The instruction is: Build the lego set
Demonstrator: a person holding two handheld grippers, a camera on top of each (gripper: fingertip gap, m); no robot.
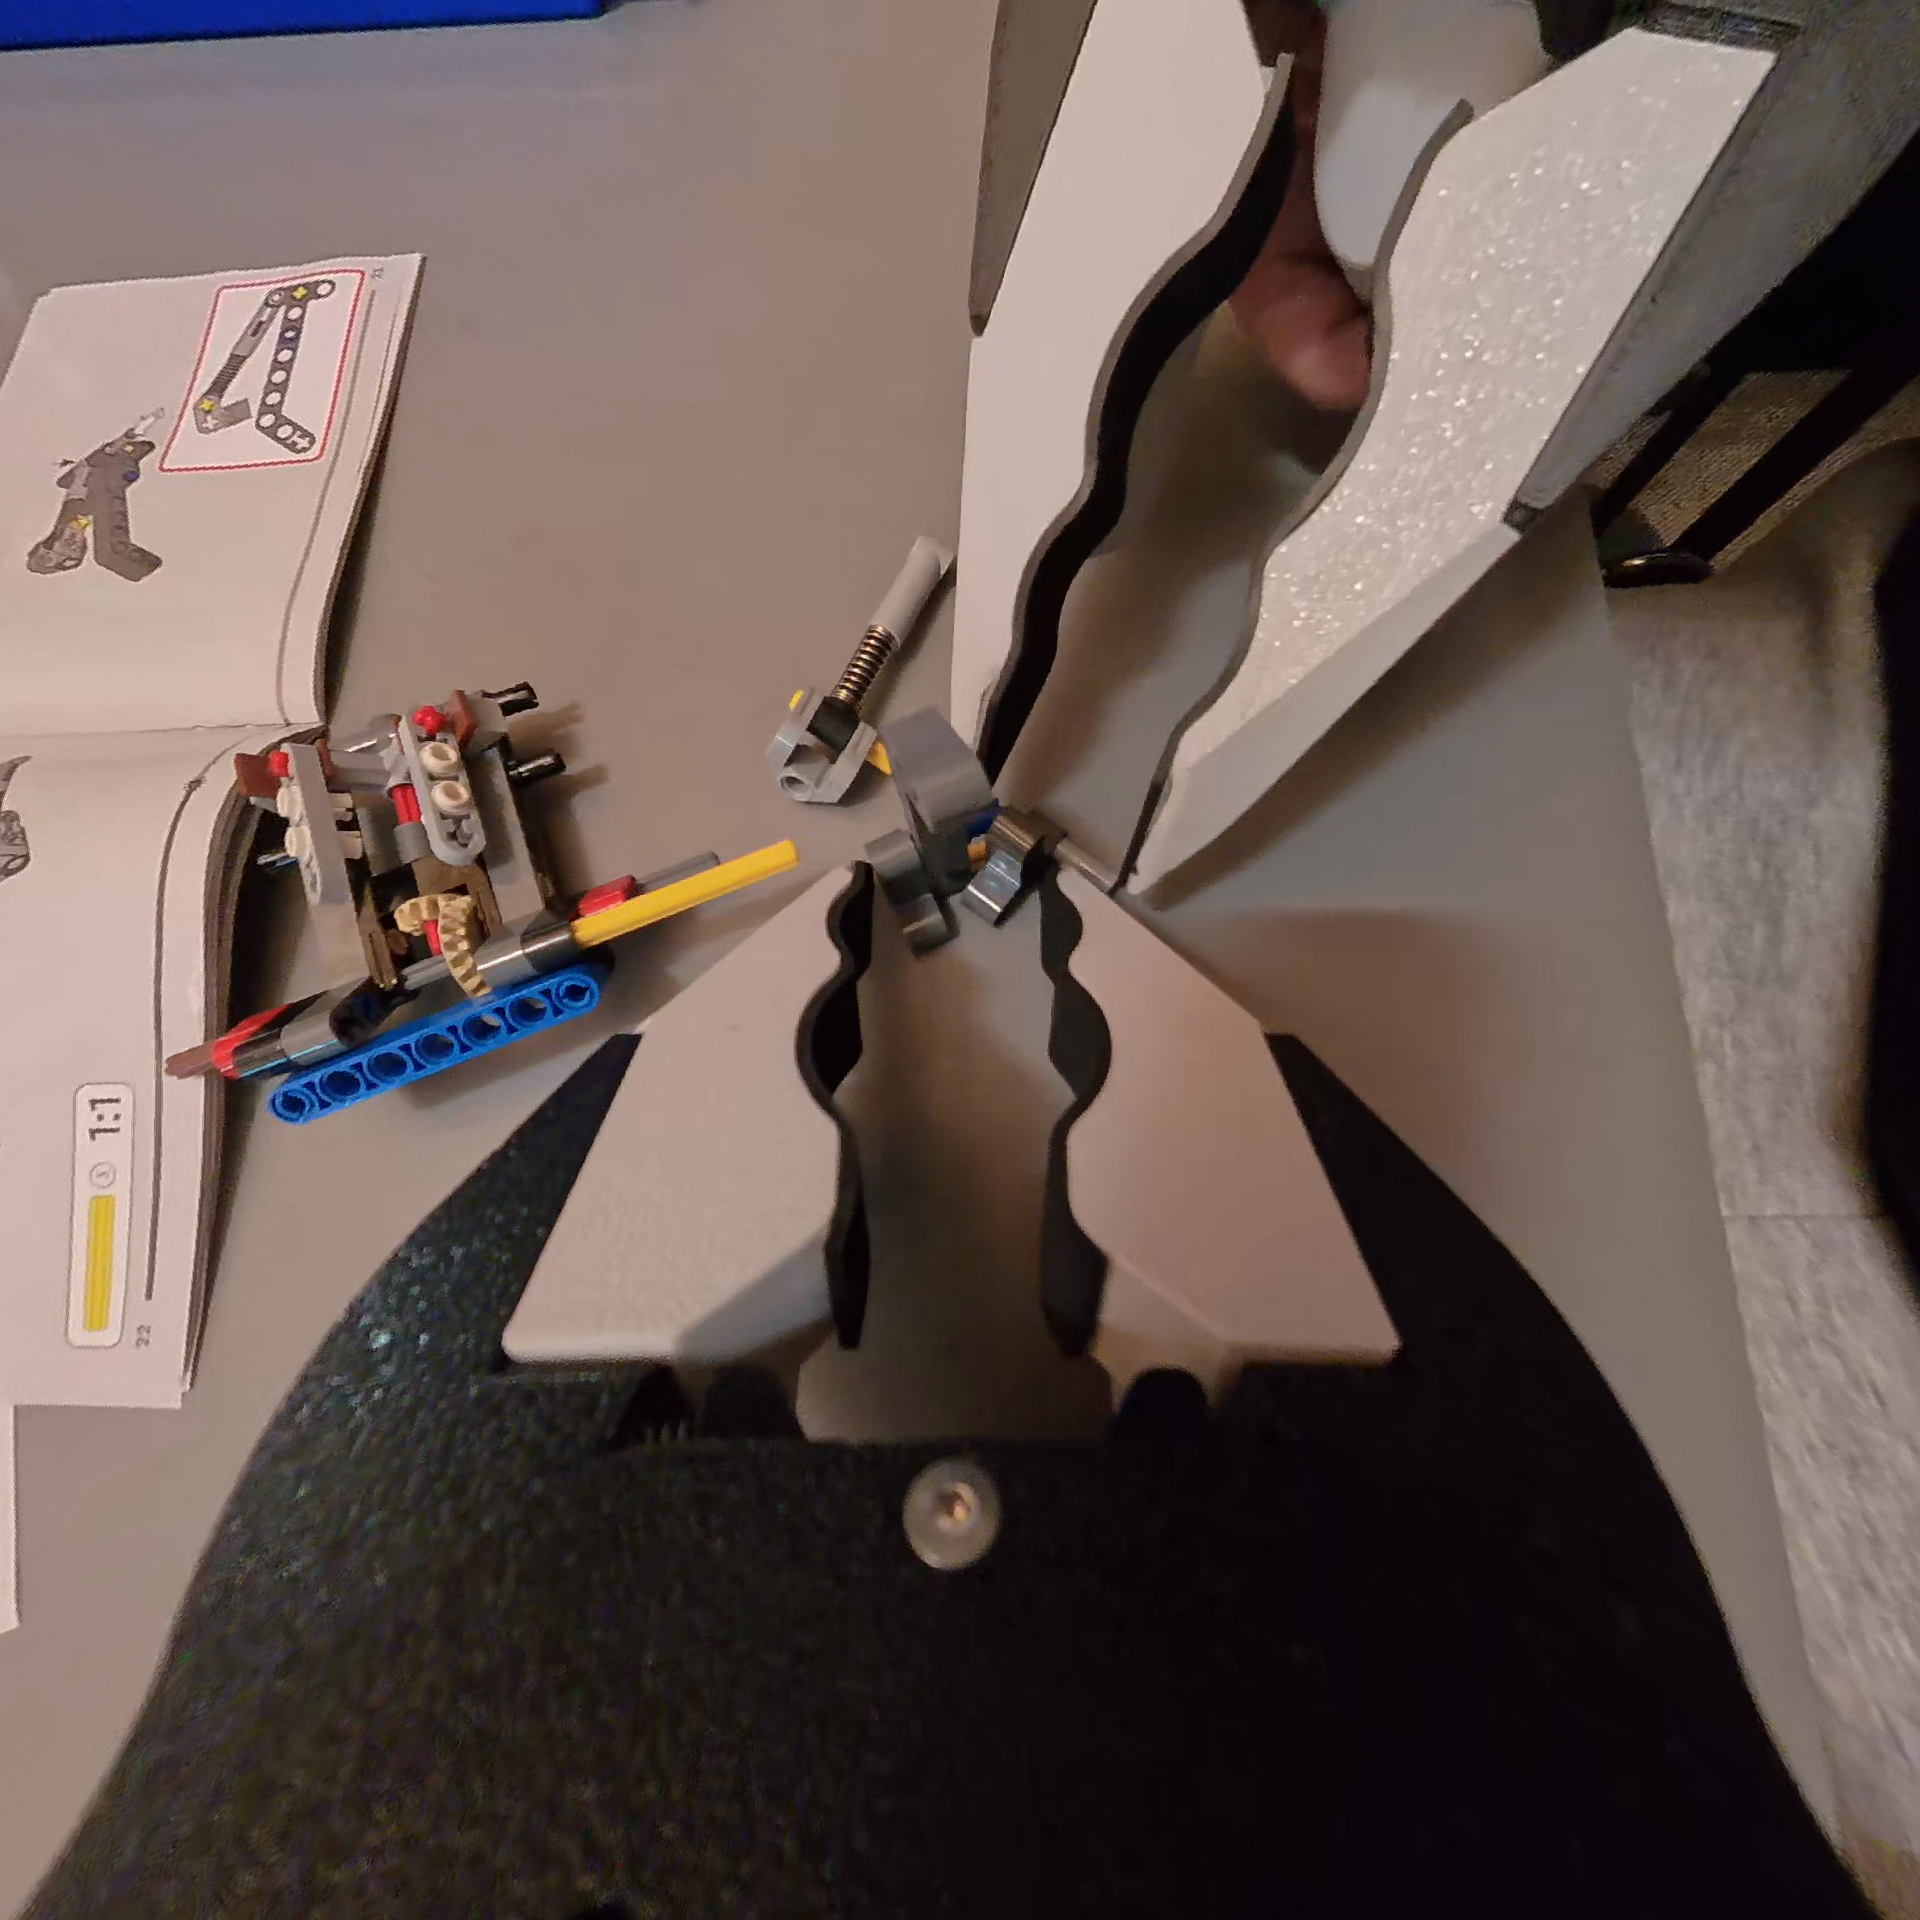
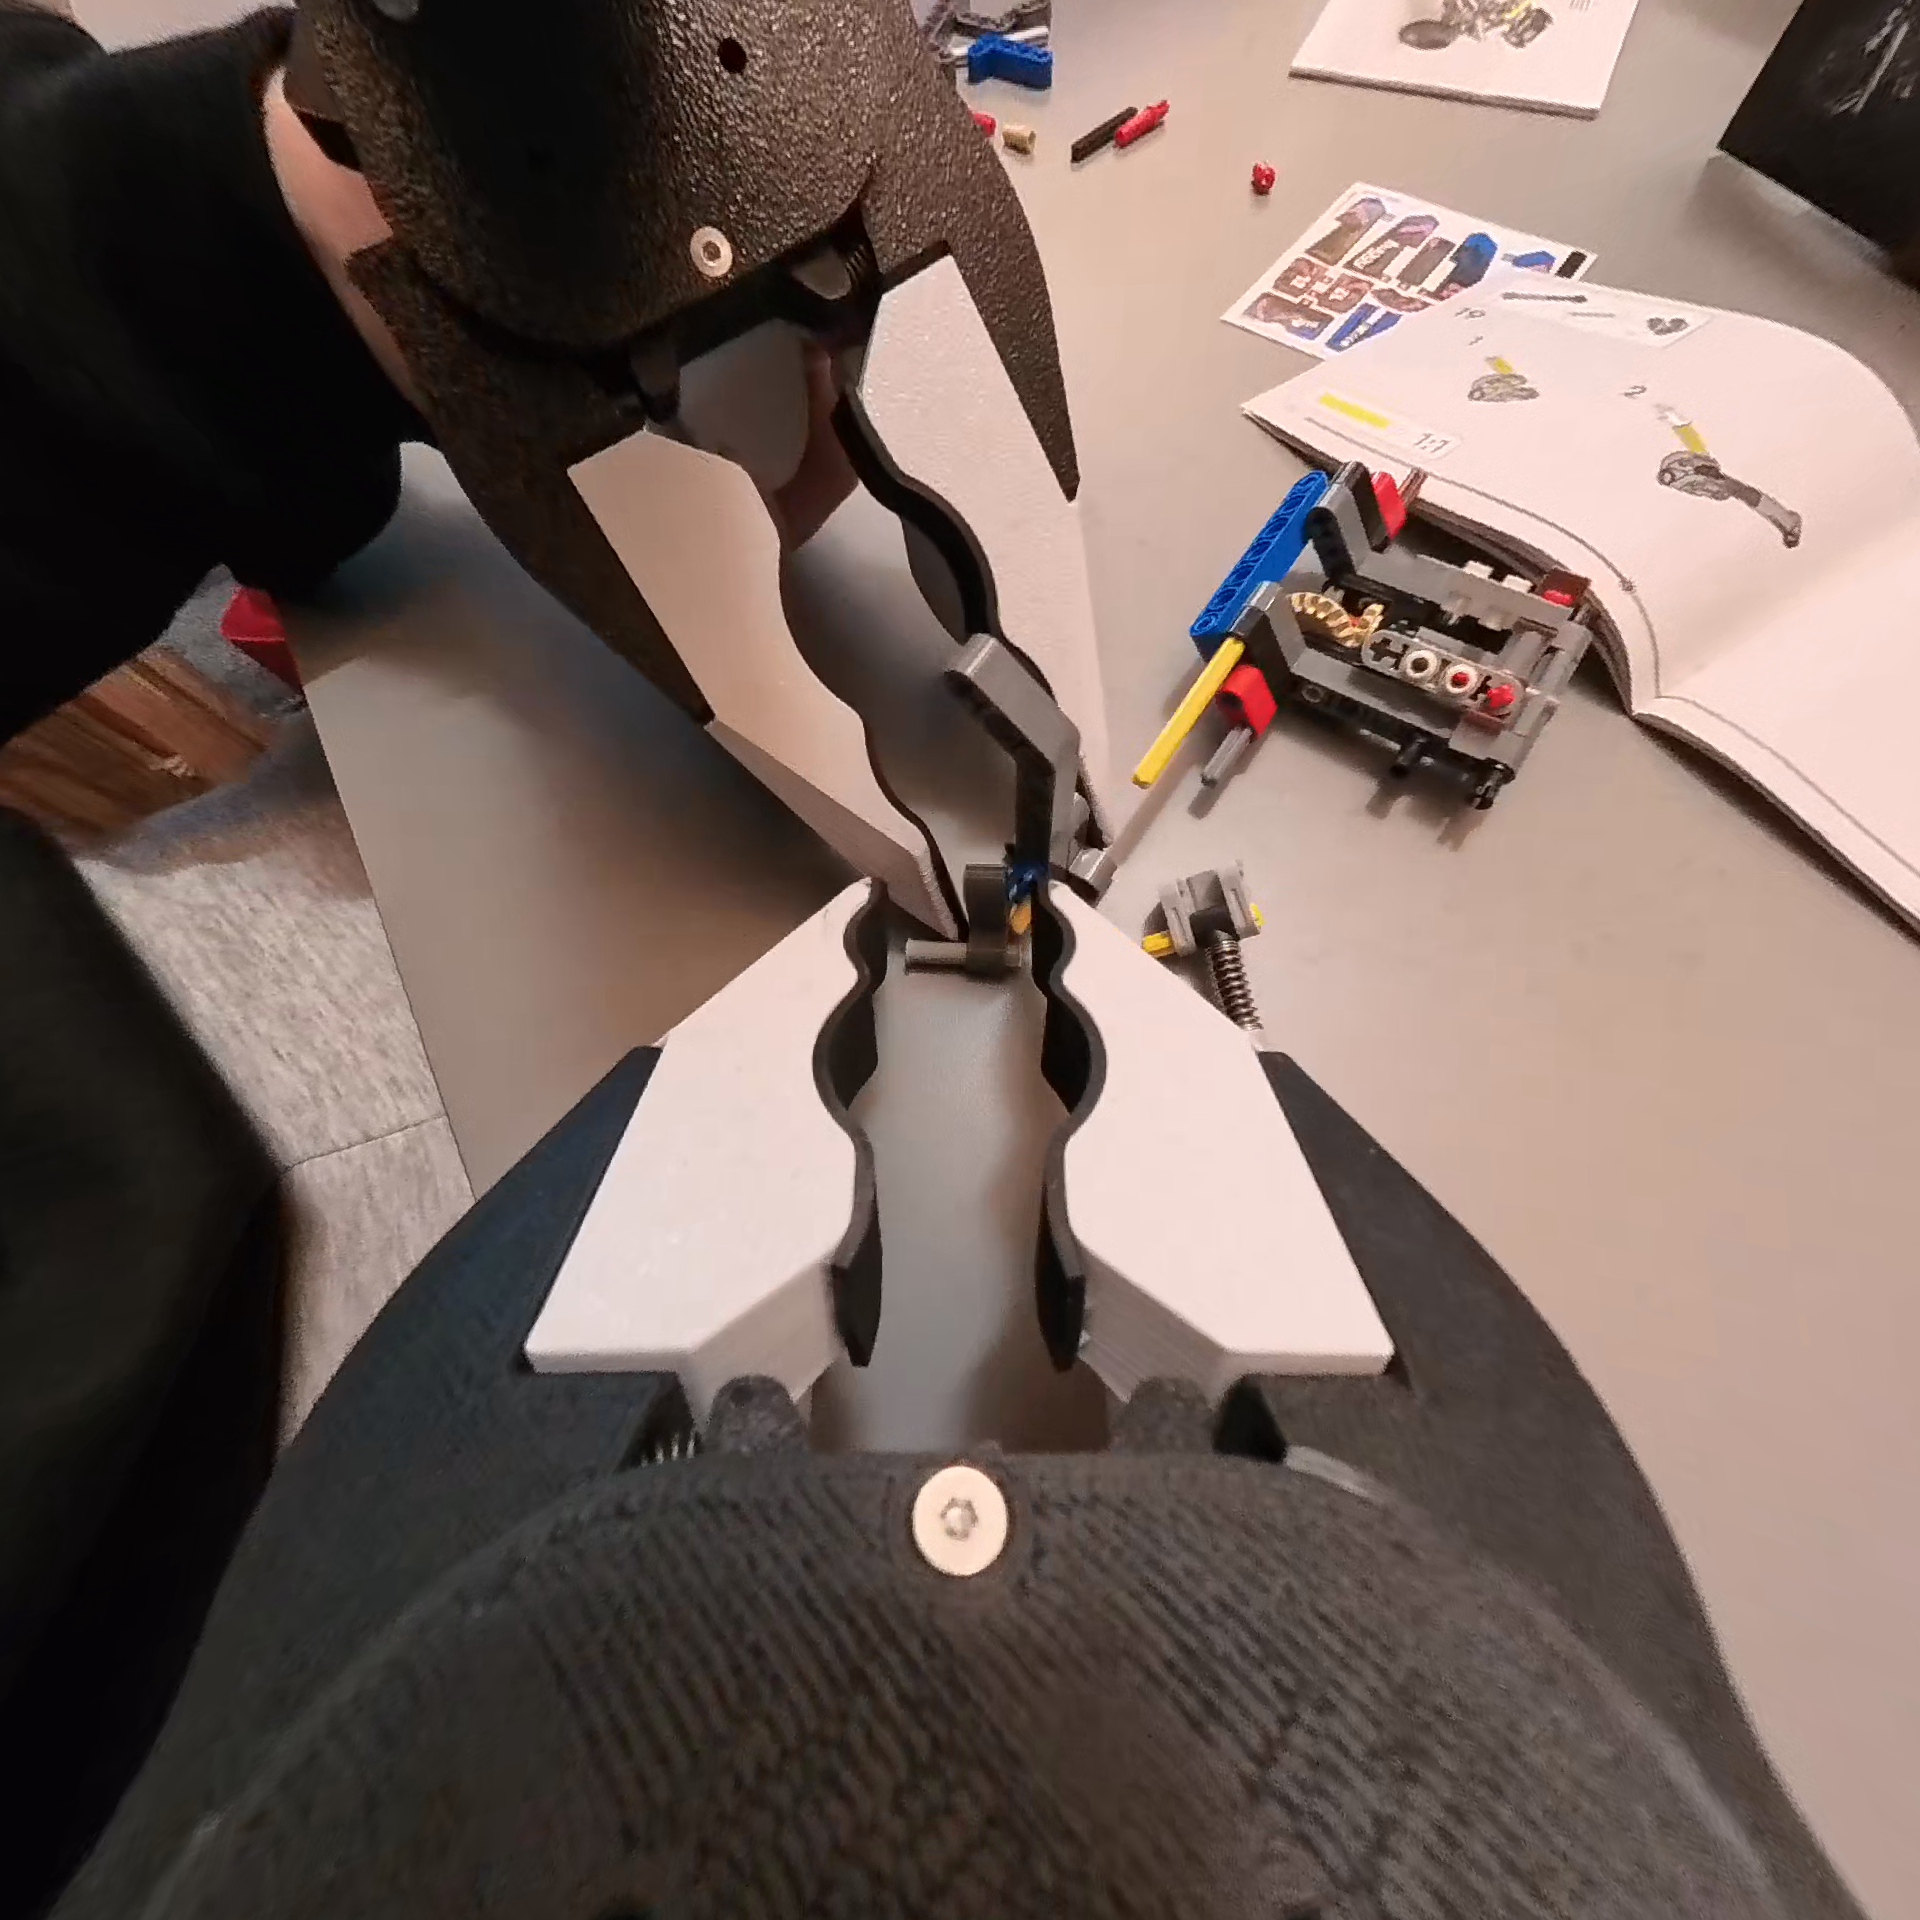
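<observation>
A small grey lego sub-assembly [image 1: 935, 821], a bent dark grey beam [image 2: 1023, 717] with a connector and a thin grey axle [image 2: 930, 957], hangs just above the grey table. Both grippers grip it from opposite sides. My left gripper [image 1: 951, 883] is shut on the beam part; it also shows in the right wrist view [image 2: 1023, 873], coming in from the top. My right gripper [image 2: 961, 899] is shut on the axle end; it also shows in the left wrist view [image 1: 1055, 831]. The half-built model [image 1: 416, 862] with a blue beam and a yellow axle lies to the left [image 2: 1403, 644].
A grey spring shock-absorber piece [image 1: 842, 707] lies on the table beside the grippers [image 2: 1216, 925]. The open instruction booklet [image 1: 156, 520] lies behind the model [image 2: 1714, 499]. A sticker sheet [image 2: 1392, 270] and loose small parts [image 2: 1122, 125] lie farther off. The table edge [image 1: 1621, 935] runs close by, with carpet below. The tips of both grippers are at nearly the same place.
</observation>
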